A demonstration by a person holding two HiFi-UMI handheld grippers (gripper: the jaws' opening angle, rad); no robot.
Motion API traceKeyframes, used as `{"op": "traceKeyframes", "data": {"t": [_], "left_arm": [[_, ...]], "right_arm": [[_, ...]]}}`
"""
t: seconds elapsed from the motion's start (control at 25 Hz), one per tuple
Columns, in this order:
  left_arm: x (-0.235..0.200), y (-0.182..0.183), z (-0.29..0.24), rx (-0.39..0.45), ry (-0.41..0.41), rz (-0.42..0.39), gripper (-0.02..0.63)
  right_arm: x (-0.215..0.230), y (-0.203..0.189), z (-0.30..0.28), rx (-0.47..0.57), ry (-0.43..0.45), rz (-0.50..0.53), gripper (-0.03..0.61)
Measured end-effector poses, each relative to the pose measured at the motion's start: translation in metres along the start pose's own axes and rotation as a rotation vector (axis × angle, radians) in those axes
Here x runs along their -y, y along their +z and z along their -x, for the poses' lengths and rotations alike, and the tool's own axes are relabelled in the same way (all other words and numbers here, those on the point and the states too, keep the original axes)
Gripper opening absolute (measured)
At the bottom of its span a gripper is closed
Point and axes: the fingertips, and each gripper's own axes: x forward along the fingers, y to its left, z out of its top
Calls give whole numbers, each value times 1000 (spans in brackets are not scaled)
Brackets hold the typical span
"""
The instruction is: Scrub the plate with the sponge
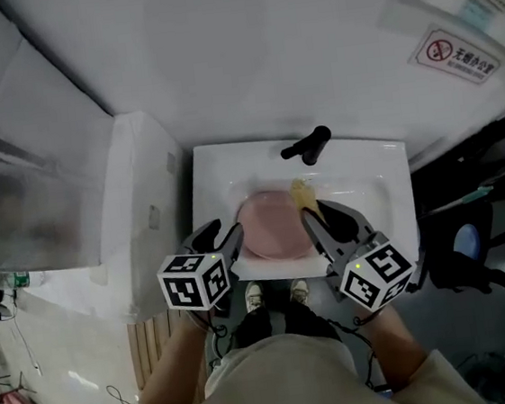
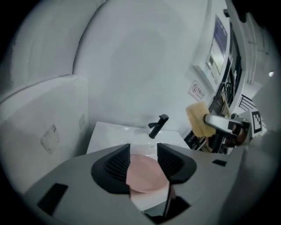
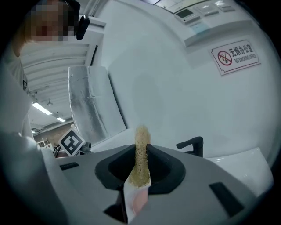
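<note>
A pink plate (image 1: 269, 226) lies in the basin of the white sink (image 1: 384, 163), under the black faucet (image 1: 308, 147). My left gripper (image 1: 222, 236) hovers at the plate's left rim, jaws open. In the left gripper view the plate (image 2: 145, 176) shows between and beyond the spread pads (image 2: 118, 165), which do not press on it. My right gripper (image 1: 317, 212) is shut on a yellow sponge (image 1: 303, 195), over the plate's right side. The sponge (image 3: 141, 154) stands upright, pinched between the jaws, and also shows in the left gripper view (image 2: 197, 118).
A tall white cabinet (image 1: 145, 209) stands against the sink's left side. The faucet (image 2: 158, 125) rises at the back of the basin. On the wall is a no-smoking sign (image 1: 458, 57). Dark equipment (image 1: 476, 253) crowds the right. The person's shoes (image 1: 272, 294) are below the sink's front edge.
</note>
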Motion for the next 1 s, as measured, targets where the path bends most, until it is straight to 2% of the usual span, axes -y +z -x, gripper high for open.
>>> {"op": "traceKeyframes", "data": {"t": [0.36,0.56,0.72,1.0], "left_arm": [[-26,-74,-63,-236,4,130,240],[-42,-116,-89,-370,48,271,264],[-45,-138,-102,-424,39,352,264],[-50,-165,-121,-512,43,417,260]], "right_arm": [[28,-47,-34,-93,11,-51,80],[41,-74,-51,-153,21,-71,80],[47,-96,-62,-196,26,-102,80],[62,-125,-76,-252,15,-136,80]]}}
